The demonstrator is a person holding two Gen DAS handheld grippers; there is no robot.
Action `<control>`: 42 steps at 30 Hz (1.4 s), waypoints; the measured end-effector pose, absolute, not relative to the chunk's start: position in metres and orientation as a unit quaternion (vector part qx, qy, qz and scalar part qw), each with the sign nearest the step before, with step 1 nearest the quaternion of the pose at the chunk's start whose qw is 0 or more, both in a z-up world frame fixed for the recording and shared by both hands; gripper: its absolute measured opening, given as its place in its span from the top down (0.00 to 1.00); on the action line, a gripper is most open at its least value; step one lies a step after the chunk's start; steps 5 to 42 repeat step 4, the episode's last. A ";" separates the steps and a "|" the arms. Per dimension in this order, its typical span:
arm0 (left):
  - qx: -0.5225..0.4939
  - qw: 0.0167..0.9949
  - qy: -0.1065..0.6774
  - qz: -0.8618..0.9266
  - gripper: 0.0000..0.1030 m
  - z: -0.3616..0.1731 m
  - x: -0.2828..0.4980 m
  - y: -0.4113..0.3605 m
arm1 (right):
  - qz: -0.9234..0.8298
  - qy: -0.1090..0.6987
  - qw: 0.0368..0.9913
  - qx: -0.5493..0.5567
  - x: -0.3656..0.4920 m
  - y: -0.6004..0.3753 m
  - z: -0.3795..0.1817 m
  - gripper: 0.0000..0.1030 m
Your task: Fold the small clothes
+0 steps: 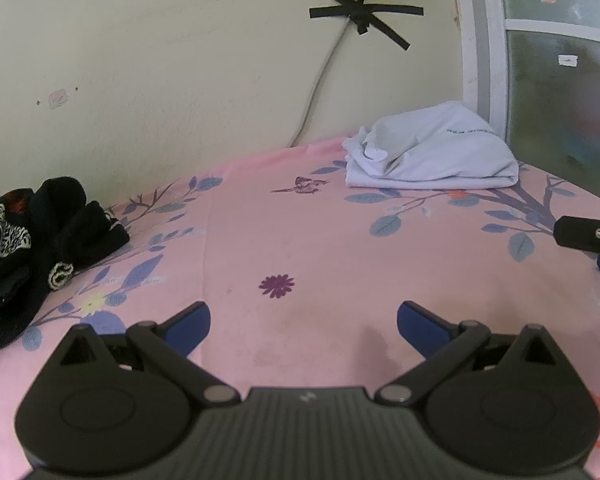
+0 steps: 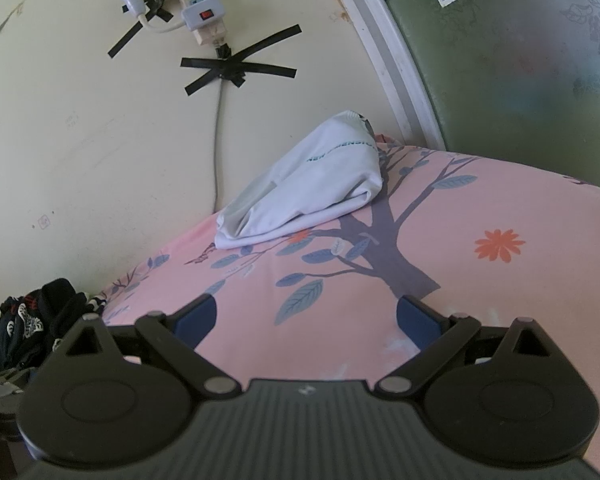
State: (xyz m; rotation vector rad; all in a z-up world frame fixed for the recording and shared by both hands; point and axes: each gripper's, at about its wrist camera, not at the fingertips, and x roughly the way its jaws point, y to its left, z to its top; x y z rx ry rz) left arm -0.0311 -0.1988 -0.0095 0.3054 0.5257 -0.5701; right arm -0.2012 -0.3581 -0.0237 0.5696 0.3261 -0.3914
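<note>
Lettering on the folded white garment [image 2: 320, 188] reads "NEW" — rest blurred — left gripper [image 1: 304, 322] and right gripper [image 2: 306, 316] gape wide, empty.

We can read only one text: teal capital letters across the folded white garment [image 2: 320, 184] on the bed, beginning with "NEW" in the right wrist view, the rest too blurred to tell. In the left wrist view the same print on it [image 1: 440, 152] is unreadable.

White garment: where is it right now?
The white garment lies folded at the bed's far edge by the wall, near the window frame, beyond both open claws.
</note>
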 end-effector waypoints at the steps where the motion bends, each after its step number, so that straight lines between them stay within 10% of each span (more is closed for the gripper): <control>1: 0.149 0.914 0.254 -0.278 0.00 -0.009 -0.031 -0.199 | -0.191 0.159 0.928 0.278 -0.201 -0.358 -0.024 0.11; 42: 0.154 0.914 0.253 -0.278 0.00 -0.010 -0.032 -0.200 | -0.191 0.160 0.928 0.278 -0.200 -0.358 -0.023 0.11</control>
